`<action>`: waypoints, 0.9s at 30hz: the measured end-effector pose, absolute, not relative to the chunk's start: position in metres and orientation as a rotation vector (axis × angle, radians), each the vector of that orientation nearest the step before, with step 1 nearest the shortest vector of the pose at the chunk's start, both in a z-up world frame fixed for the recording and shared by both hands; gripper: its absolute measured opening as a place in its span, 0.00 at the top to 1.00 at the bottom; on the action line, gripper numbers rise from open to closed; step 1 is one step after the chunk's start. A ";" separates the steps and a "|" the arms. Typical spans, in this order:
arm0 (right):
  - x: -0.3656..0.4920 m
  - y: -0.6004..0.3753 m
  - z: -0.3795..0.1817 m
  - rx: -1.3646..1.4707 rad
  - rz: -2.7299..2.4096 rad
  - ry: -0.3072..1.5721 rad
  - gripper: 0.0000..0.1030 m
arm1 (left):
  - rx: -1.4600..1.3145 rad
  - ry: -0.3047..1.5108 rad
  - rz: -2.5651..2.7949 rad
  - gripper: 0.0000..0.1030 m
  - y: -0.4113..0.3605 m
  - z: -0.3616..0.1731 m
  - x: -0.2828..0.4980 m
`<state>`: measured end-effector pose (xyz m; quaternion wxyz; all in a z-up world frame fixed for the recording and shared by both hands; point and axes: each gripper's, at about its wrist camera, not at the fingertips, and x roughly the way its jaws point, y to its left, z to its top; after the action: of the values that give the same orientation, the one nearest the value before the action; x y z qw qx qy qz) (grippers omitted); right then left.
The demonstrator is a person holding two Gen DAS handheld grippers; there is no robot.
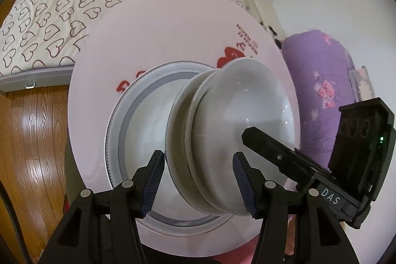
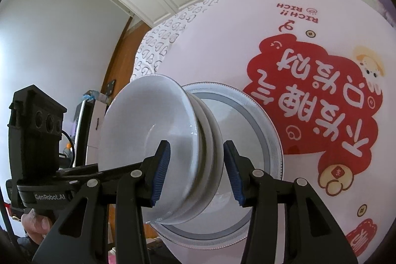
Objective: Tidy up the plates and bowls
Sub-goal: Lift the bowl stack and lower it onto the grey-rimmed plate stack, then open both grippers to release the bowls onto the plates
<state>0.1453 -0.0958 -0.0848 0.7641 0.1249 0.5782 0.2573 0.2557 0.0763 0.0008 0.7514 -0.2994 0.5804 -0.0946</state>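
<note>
Left wrist view: my left gripper (image 1: 199,180) straddles stack of glossy white ceramic bowls (image 1: 222,140); pads (image 1: 154,180) flank stack rims, contact unclear, so grip can't be confirmed. Stack sits on grey-banded white plate (image 1: 138,115), centred on round pale pink table (image 1: 173,29).

Right wrist view: my right gripper (image 2: 198,172) spans same bowls (image 2: 158,125) from opposite side; blue pads (image 2: 162,172) close beside rims, grip unclear. Plate (image 2: 259,130) just beside table's (image 2: 222,29) red print (image 2: 321,95).
</note>
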 end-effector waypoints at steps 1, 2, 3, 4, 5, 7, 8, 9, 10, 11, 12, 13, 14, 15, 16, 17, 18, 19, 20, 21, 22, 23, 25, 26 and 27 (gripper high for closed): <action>0.145 -0.097 -0.084 0.275 0.560 1.254 0.52 | -0.645 1.261 -0.207 0.46 0.077 0.002 0.254; 0.145 -0.098 -0.084 0.279 0.559 1.248 0.44 | -0.632 1.253 -0.205 0.45 0.078 0.005 0.253; 0.144 -0.099 -0.083 0.279 0.556 1.243 0.31 | -0.621 1.244 -0.202 0.40 0.078 0.007 0.252; 0.144 -0.100 -0.082 0.279 0.552 1.235 0.25 | -0.615 1.237 -0.200 0.34 0.080 0.009 0.250; 0.143 -0.102 -0.081 0.278 0.546 1.221 0.17 | -0.607 1.229 -0.195 0.30 0.081 0.012 0.247; 0.140 -0.106 -0.079 0.286 0.538 1.207 0.11 | -0.581 1.206 -0.181 0.19 0.083 0.016 0.243; 0.138 -0.109 -0.078 0.298 0.536 1.199 0.04 | -0.568 1.195 -0.174 0.17 0.083 0.019 0.241; 0.137 -0.112 -0.078 0.310 0.534 1.191 0.00 | -0.555 1.184 -0.167 0.12 0.083 0.021 0.238; 0.135 -0.116 -0.077 0.325 0.530 1.180 0.00 | -0.544 1.176 -0.160 0.08 0.082 0.023 0.235; 0.134 -0.117 -0.077 0.331 0.526 1.176 0.00 | -0.532 1.167 -0.156 0.06 0.081 0.025 0.232; 0.132 -0.122 -0.076 0.345 0.521 1.164 0.00 | -0.515 1.157 -0.151 0.05 0.079 0.027 0.228; 0.130 -0.124 -0.075 0.349 0.517 1.156 0.00 | -0.500 1.149 -0.145 0.04 0.077 0.028 0.225; 0.126 -0.128 -0.073 0.353 0.504 1.143 0.00 | -0.482 1.136 -0.135 0.04 0.075 0.030 0.221; 0.124 -0.130 -0.073 0.357 0.496 1.135 0.00 | -0.467 1.119 -0.121 0.03 0.074 0.032 0.217; 0.121 -0.134 -0.071 0.368 0.490 1.123 0.00 | -0.448 1.094 -0.100 0.01 0.073 0.035 0.212; 0.118 -0.137 -0.070 0.379 0.482 1.113 0.00 | -0.434 1.077 -0.087 0.01 0.070 0.038 0.207; 0.116 -0.140 -0.068 0.385 0.475 1.103 0.00 | -0.413 1.051 -0.068 0.01 0.068 0.041 0.202; 0.113 -0.142 -0.066 0.390 0.467 1.089 0.00 | -0.397 1.031 -0.054 0.01 0.067 0.043 0.197; 0.110 -0.145 -0.064 0.394 0.459 1.078 0.00 | -0.374 1.008 -0.038 0.01 0.064 0.046 0.192; 0.107 -0.147 -0.061 0.396 0.451 1.067 0.00 | -0.340 0.978 -0.015 0.01 0.060 0.051 0.186; 0.104 -0.149 -0.059 0.398 0.446 1.060 0.00 | -0.317 0.957 0.000 0.01 0.056 0.053 0.180; 0.099 -0.152 -0.055 0.399 0.435 1.041 0.00 | -0.280 0.921 0.026 0.01 0.052 0.057 0.172; 0.090 -0.157 -0.048 0.388 0.419 1.010 0.00 | -0.228 0.868 0.063 0.01 0.044 0.063 0.158; 0.085 -0.159 -0.044 0.380 0.408 0.995 0.00 | -0.204 0.844 0.081 0.01 0.040 0.066 0.150; 0.080 -0.161 -0.041 0.374 0.399 0.983 0.00 | -0.175 0.814 0.101 0.01 0.035 0.070 0.140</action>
<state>0.0801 -0.1611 -0.0412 0.8460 0.1774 0.4659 0.1892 0.1404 0.0349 0.0704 0.9133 -0.0851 0.3952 0.0492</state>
